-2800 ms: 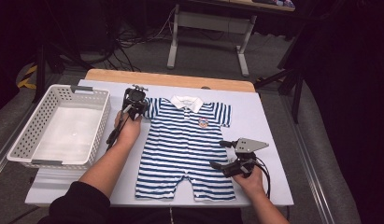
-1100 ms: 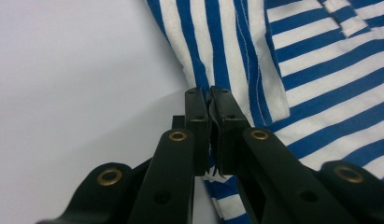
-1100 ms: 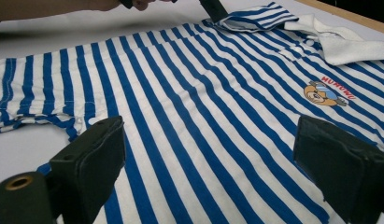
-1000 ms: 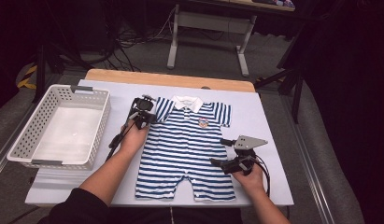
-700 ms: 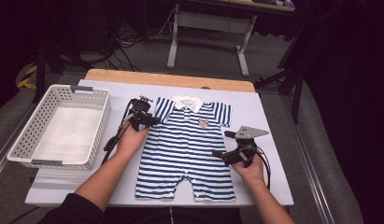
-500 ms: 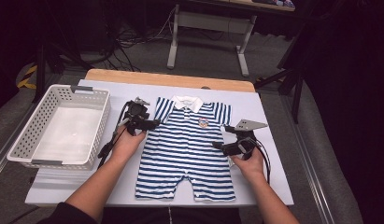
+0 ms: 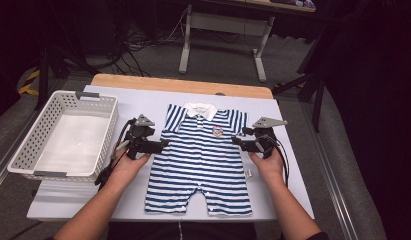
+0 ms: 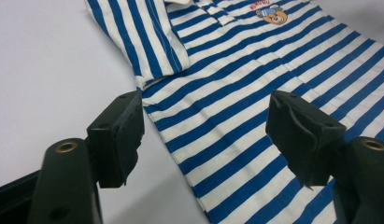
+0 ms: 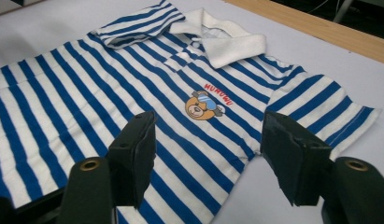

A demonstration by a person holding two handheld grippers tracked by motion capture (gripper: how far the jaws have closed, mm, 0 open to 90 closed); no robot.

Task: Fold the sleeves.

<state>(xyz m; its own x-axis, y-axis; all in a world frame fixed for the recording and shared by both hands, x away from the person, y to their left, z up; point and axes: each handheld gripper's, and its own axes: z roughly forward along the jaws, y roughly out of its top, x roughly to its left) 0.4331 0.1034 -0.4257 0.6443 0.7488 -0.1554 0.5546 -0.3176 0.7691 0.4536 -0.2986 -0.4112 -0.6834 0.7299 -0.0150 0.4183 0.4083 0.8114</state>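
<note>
Romper (image 7: 200, 160) spread flat on bench (image 7: 293, 165), unfolded. Left gripper (image 7: 160, 145) spread, just opening, right gripper (image 7: 236, 140) spread, just closing, both empty, flanking armpits. Folding and basket (image 7: 63, 137) left.

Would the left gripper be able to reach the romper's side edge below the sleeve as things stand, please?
Probably yes: the left gripper, jaws open, sits right at the romper's edge, with nothing between them.
</note>
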